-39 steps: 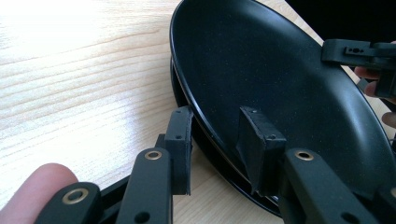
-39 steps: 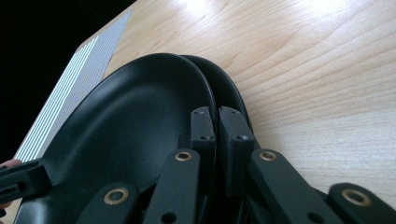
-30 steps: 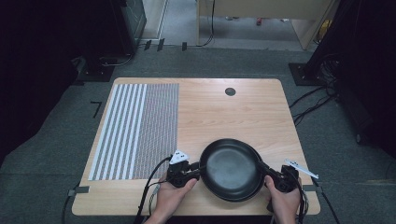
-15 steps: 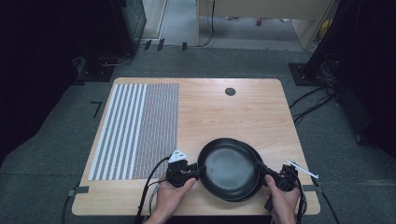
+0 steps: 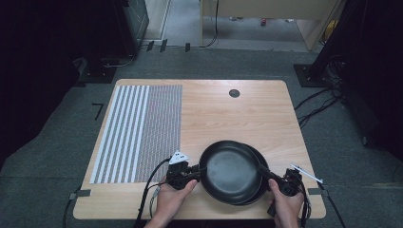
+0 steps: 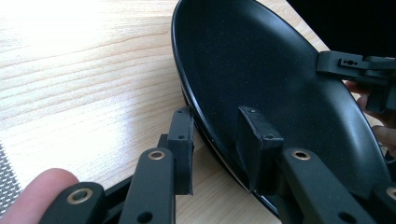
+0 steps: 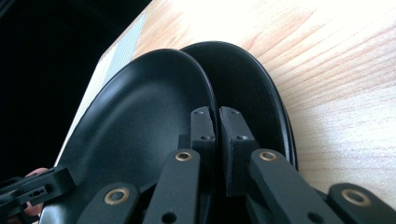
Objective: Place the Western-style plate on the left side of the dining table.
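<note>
Pans: two round black non-stick frying pans, upper pan [image 5: 230, 170] overlapping lower pan [image 5: 260, 164], sit at 6 o'clock on the pale wooden surface [image 5: 223, 111]. Left tool [image 5: 187, 172] pinches the upper pan's rim at 9 o'clock, one jaw inside, one beneath, having just closed a little. Right tool [image 5: 278, 181] is clamped on that rim at 3 o'clock. Striped grey mat [image 5: 140, 130] lies toward 10 o'clock.

Far half of table [image 5: 247, 114] open — stacked pans [image 5: 233, 172] block near edge.
</note>
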A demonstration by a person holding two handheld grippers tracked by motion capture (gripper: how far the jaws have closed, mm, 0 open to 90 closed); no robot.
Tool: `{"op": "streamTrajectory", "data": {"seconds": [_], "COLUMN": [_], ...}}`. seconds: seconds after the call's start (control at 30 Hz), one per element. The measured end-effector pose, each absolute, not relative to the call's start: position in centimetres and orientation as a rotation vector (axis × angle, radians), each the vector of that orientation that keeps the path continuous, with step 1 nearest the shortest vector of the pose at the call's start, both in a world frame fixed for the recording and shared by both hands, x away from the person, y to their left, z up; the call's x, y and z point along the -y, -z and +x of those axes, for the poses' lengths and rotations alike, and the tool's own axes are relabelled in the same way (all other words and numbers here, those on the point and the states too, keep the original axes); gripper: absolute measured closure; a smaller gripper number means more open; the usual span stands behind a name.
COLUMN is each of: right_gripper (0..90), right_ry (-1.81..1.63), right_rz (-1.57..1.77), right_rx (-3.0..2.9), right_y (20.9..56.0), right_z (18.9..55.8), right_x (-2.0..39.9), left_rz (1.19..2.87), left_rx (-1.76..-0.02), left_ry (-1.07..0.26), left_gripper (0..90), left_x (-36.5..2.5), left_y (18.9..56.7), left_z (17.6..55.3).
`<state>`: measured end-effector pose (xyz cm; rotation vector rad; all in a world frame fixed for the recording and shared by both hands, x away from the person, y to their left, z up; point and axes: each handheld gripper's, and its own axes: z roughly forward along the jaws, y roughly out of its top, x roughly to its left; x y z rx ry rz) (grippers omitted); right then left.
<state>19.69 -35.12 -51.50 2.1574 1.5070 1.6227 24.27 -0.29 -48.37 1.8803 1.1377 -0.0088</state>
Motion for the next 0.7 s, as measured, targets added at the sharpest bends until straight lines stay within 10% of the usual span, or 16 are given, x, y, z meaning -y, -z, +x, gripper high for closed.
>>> {"op": "streamTrajectory", "data": {"seconds": [0.7], "right_gripper": [82.6], "right_ry": [-1.595], "right_rz": [2.205], "right_rx": [-1.484], "right_y": [51.9], "right_z": [19.8], "right_x": [34.4], "left_rz": [1.863], "left_rx": [-1.137], "left_ry": [0.010], "left_gripper": [67.4], "left_x": [0.3], "left_y": [48.6], "left_z": [24.3]}}
